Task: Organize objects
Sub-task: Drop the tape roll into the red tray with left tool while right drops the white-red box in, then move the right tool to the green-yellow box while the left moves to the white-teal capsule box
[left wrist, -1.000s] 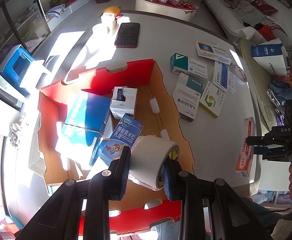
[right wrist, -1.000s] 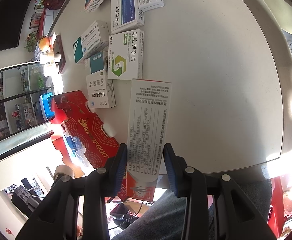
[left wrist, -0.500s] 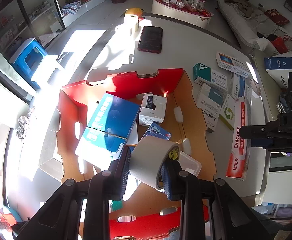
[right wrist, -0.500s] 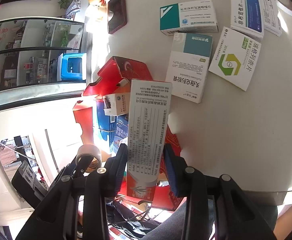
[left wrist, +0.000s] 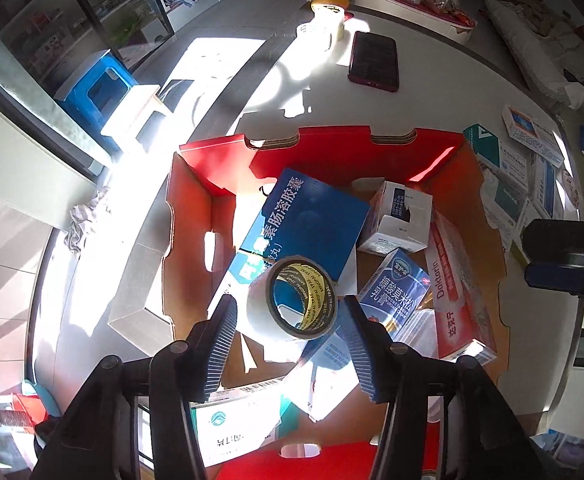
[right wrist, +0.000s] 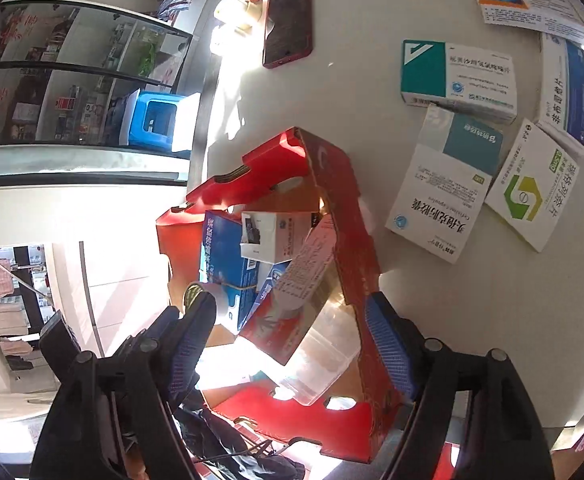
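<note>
Drop step — left gripper (left wrist: 287, 320) jaws just opened, tape roll (left wrist: 292, 300) loose between; right gripper (right wrist: 292, 332) just opened, red carton (right wrist: 292, 304) inside box (left wrist: 372, 140). Next — fetch packs at upper right.

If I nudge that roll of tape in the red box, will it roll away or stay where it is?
The roll of tape looks tilted on the blue box, so a nudge would probably roll or slide it off. The red box walls should contain it. Its hollow core suggests it is fairly light.
</note>
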`<action>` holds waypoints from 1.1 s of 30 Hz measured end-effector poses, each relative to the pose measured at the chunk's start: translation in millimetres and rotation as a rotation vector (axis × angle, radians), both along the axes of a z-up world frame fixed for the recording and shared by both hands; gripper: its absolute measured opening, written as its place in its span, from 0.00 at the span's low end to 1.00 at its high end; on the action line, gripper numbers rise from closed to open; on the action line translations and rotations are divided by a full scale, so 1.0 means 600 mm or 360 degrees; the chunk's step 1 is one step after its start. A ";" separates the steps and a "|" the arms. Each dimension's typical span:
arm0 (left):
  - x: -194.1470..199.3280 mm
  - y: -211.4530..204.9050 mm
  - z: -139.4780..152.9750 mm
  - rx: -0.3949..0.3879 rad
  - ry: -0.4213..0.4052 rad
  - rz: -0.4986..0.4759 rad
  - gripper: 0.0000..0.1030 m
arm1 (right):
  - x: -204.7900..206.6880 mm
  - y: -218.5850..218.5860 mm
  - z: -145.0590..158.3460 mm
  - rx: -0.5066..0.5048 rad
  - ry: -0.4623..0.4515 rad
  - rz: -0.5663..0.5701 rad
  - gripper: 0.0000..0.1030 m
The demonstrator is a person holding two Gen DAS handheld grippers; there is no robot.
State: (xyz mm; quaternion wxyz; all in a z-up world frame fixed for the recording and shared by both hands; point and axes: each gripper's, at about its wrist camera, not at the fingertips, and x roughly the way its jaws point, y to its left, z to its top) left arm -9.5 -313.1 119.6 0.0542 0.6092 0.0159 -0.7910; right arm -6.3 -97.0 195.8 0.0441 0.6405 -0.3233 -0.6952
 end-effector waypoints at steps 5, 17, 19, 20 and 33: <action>-0.015 0.020 0.033 0.0017 0.0087 -0.0041 0.62 | 0.042 0.179 -0.068 0.0167 -0.0288 -0.0596 0.80; -0.060 0.125 0.092 0.0085 0.0173 -0.0270 0.64 | -0.002 0.216 -0.169 0.0227 -0.0433 -0.0824 0.80; -0.060 0.142 0.096 0.0074 0.0172 -0.0324 0.64 | -0.011 0.203 -0.179 0.0212 -0.0447 -0.0818 0.80; -0.060 0.148 0.099 0.0070 0.0173 -0.0346 0.64 | -0.014 0.198 -0.182 0.0216 -0.0453 -0.0818 0.80; -0.098 0.239 0.097 0.0062 0.0149 -0.0540 0.70 | -0.026 0.216 -0.176 0.0204 -0.0394 -0.0583 0.36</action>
